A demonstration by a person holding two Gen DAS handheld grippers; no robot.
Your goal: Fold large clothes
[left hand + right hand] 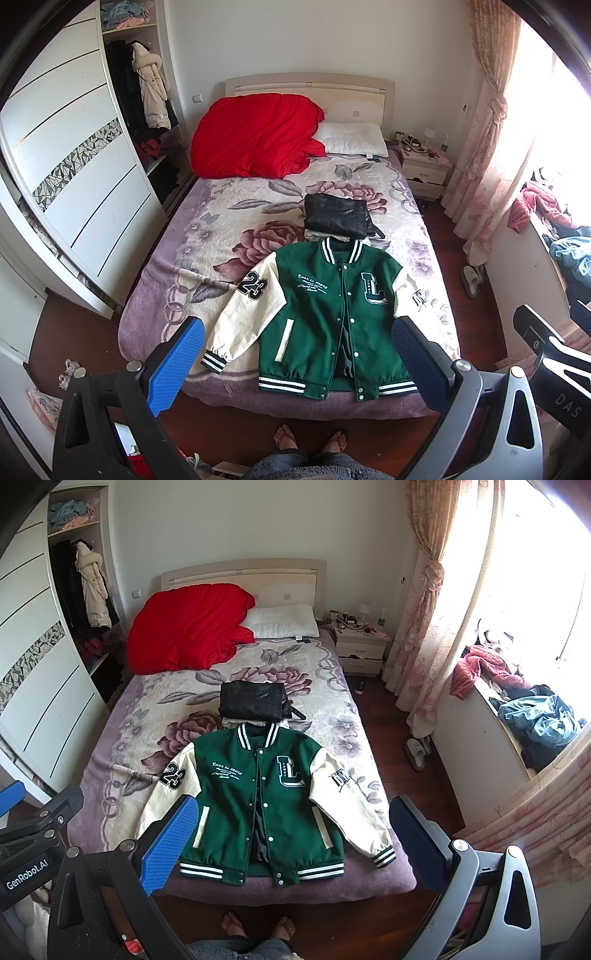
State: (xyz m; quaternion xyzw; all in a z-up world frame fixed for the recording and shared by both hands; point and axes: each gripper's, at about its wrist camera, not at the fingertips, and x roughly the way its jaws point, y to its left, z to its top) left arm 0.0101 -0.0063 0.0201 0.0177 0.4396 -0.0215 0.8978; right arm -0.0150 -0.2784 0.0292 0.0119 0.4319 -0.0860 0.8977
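Right now my left gripper (299,365) and right gripper (291,842) gape wide, empty, above the green varsity jacket (325,317); folded black clothes (340,216) lie at twelve o'clock beyond its collar.

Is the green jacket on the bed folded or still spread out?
Spread out: the green jacket lies flat, front up, both cream sleeves angled outward.

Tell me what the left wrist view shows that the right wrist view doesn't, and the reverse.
Only the left wrist view: the right gripper's black body at its right edge, and the left gripper, open and empty.
Only the right wrist view: the left gripper's black body at its left edge, and the right gripper, open and empty.
Both: the green varsity jacket spread front-up on the bed, the folded black garment beyond its collar, and the red duvet.
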